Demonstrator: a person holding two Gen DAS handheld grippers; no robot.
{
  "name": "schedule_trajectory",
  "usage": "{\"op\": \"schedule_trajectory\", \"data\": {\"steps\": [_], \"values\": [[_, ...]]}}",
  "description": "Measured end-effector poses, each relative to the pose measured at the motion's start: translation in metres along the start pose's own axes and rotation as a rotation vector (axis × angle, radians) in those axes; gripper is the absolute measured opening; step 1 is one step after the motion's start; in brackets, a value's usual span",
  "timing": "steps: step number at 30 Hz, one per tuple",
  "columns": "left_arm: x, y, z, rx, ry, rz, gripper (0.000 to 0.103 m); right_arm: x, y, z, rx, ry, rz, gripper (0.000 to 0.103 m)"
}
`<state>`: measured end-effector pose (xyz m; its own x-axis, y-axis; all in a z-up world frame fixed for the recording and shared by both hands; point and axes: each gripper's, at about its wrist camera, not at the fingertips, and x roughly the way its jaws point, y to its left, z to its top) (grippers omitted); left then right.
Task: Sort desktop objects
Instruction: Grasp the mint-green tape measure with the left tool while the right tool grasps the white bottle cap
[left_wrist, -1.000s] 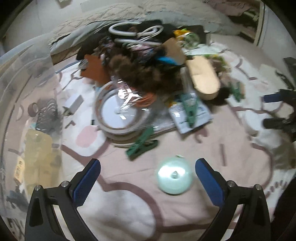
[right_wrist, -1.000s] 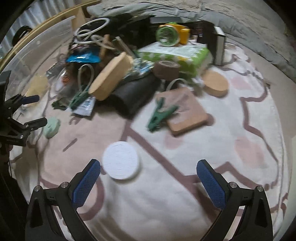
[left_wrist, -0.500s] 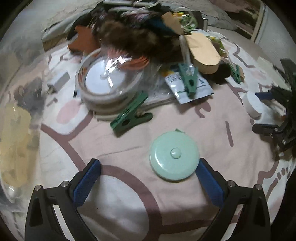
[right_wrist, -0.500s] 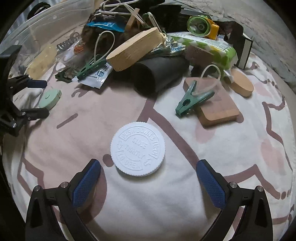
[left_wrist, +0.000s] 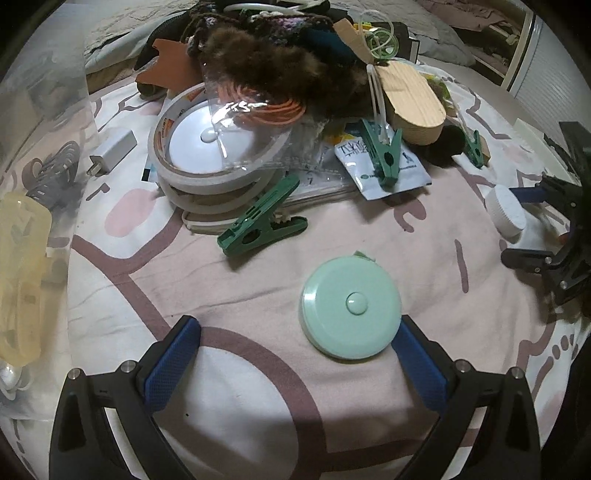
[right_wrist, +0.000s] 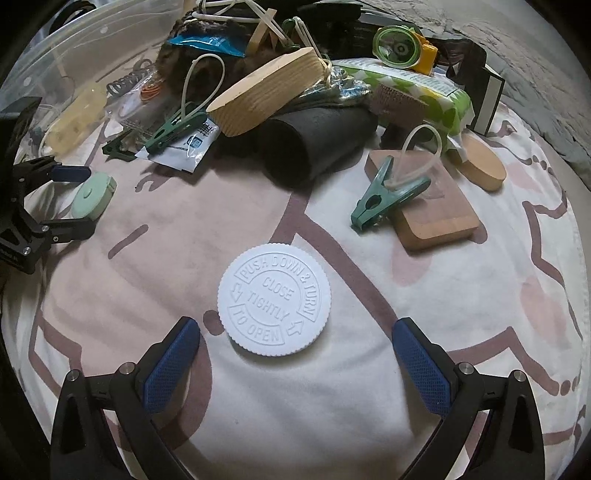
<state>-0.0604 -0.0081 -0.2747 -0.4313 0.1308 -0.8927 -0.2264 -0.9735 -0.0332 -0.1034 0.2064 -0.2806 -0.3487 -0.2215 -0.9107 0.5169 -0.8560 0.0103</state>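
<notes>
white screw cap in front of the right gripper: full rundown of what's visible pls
The white cap is a round, flat disc, plastic by the look, with a finely ribbed edge. Its raised lettering reads PUSH DOWN & TURN, CLOSE TIGHTLY, TO OPEN, with arrows. It lies lettered face up on the patterned cloth, apart from the clutter pile. The right hand-held gripper is open, its blue pads just short of the cap on either side, nearer the left pad; nothing touches it but the cloth. The left wrist view shows it side-on.

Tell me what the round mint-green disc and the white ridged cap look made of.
The round mint-green disc looks like smooth, satin moulded plastic: uniform colour, soft sheen, a raised centre button. The white ridged cap looks like matte moulded plastic: embossed lettering, fine knurling around the edge.
</notes>
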Motion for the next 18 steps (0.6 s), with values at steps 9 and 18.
{"op": "schedule_trajectory", "data": {"steps": [9, 18], "values": [[-0.013, -0.008, 0.002, 0.055, -0.058, -0.038, 0.077, 0.005, -0.005, 0.01, 0.005, 0.041, 0.03, 0.103], [-0.018, -0.016, 0.008, 0.108, -0.067, -0.069, 0.052, 0.0, -0.006, 0.022, -0.019, 0.048, 0.041, 0.103]]}}
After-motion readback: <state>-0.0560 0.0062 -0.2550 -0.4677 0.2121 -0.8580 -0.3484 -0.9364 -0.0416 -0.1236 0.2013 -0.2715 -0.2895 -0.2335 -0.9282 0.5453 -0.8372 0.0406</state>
